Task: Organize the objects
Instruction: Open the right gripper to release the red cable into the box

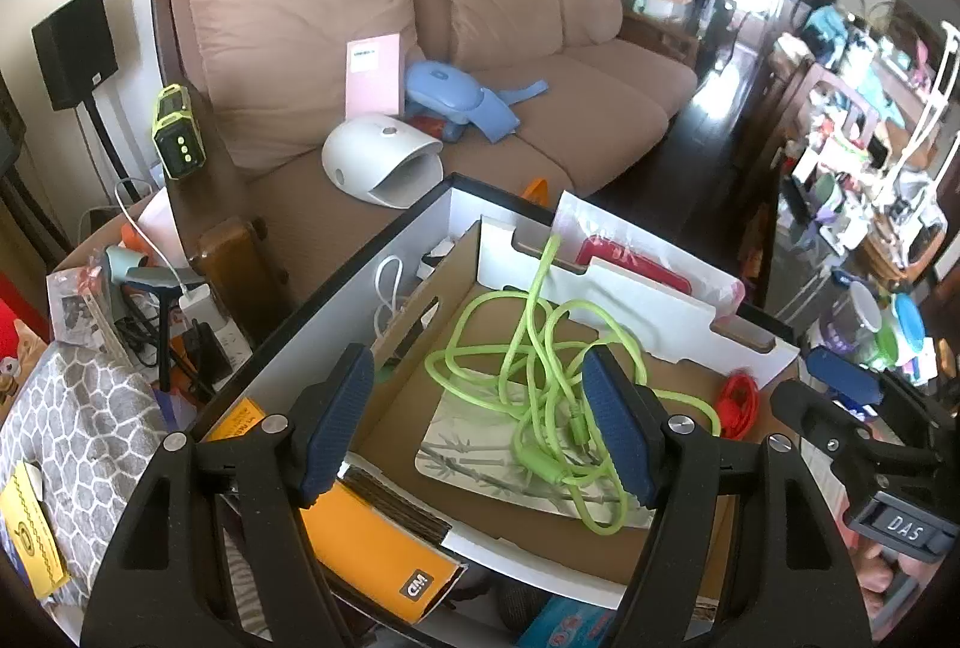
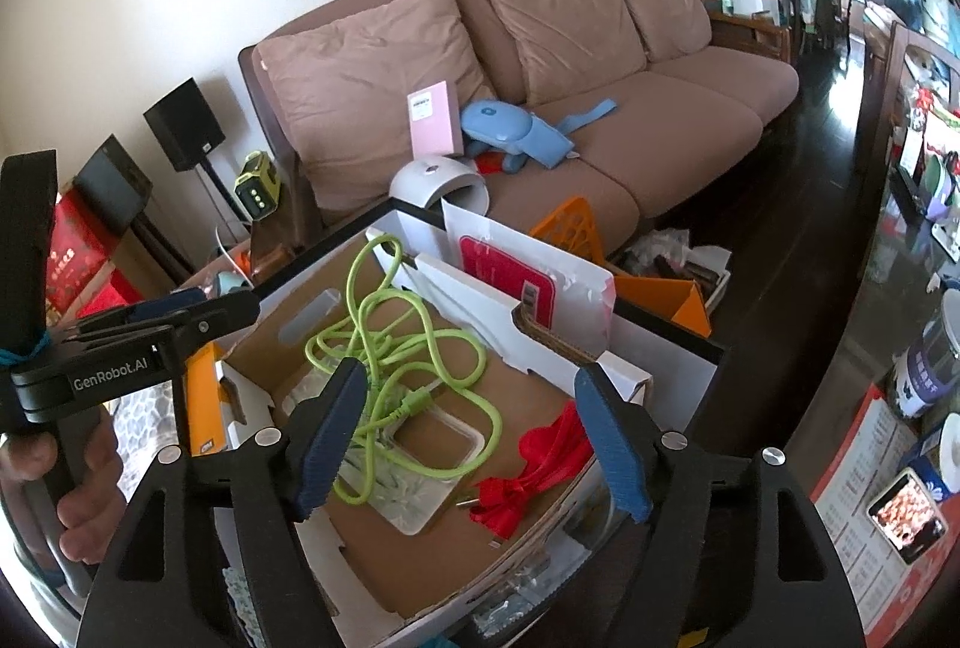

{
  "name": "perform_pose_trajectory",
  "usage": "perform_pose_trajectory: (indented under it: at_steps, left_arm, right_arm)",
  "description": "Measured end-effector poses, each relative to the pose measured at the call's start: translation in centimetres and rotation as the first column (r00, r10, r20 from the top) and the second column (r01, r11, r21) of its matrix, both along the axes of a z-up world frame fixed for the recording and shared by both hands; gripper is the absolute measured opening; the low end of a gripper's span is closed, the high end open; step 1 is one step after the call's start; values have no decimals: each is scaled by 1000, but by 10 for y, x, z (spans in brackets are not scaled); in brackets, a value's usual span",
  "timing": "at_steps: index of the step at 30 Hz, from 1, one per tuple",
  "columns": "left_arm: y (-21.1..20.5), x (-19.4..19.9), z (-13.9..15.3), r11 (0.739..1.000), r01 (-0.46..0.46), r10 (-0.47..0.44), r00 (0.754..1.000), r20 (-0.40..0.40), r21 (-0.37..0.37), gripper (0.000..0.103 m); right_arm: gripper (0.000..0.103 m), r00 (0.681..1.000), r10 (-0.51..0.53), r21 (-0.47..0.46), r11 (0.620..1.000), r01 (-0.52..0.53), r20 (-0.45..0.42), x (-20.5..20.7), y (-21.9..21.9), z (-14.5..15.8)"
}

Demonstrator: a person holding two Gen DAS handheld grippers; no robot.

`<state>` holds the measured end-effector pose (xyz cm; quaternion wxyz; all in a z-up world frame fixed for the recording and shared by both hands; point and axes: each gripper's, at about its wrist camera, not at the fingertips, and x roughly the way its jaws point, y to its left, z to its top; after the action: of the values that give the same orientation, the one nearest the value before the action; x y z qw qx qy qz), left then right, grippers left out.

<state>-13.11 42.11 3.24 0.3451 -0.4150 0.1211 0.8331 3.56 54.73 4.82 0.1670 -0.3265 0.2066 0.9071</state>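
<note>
**Hovering over the box, nothing gripped**

Starting at the left: left gripper (image 1: pixel 480 426) held spread above the cardboard box (image 1: pixel 600 504), pads (image 1: pixel 336 426) apart and pressing on nothing. Lying below and between those fingers, a loose tangle of green cable (image 1: pixel 528 348), draped partly over a pale bamboo-print card (image 1: pixel 474 456) on the box floor. Likely left loose there because coiled cords go flat in the open tray. Outside the left finger, an orange booklet (image 1: pixel 372 546) wedged between the tray wall and the outer box, apparently filed on edge to save room.

Moving right: beyond the right finger of that gripper, a small red cable (image 1: pixel 741 402) at the tray's far corner.

From the right wrist view: right gripper (image 2: pixel 474 432) likewise spread, nothing between the pads (image 2: pixel 612 444); no earlier picture to show any move. Red cable (image 2: pixel 534 468) just inside its right finger, resting on the cardboard floor, free of both pads and apparently just set down. Green cable (image 2: pixel 396 342) ahead of and partly behind its left finger. Past the fingertips, a white divider (image 2: pixel 534 342) with a red packet (image 2: pixel 510 276) standing behind it, presumably slotted upright as flat items. Far left of that view, a hand (image 2: pixel 84 480) clasping the other gripper's handle.
</note>
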Motion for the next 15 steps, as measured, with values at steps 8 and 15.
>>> perform_pose_trajectory:
  at_steps: [8,15]
  left_arm:
    - [-8,-7,4,999,-33,33,999,-27,-7,69]
    - [-25,-10,15,996,-76,79,994,-70,41,72]
  right_arm:
    - [80,1000,-6,23,1000,6,-30,3,-3,7]
    - [82,1000,3,117,993,-1,-15,0,-19,14]
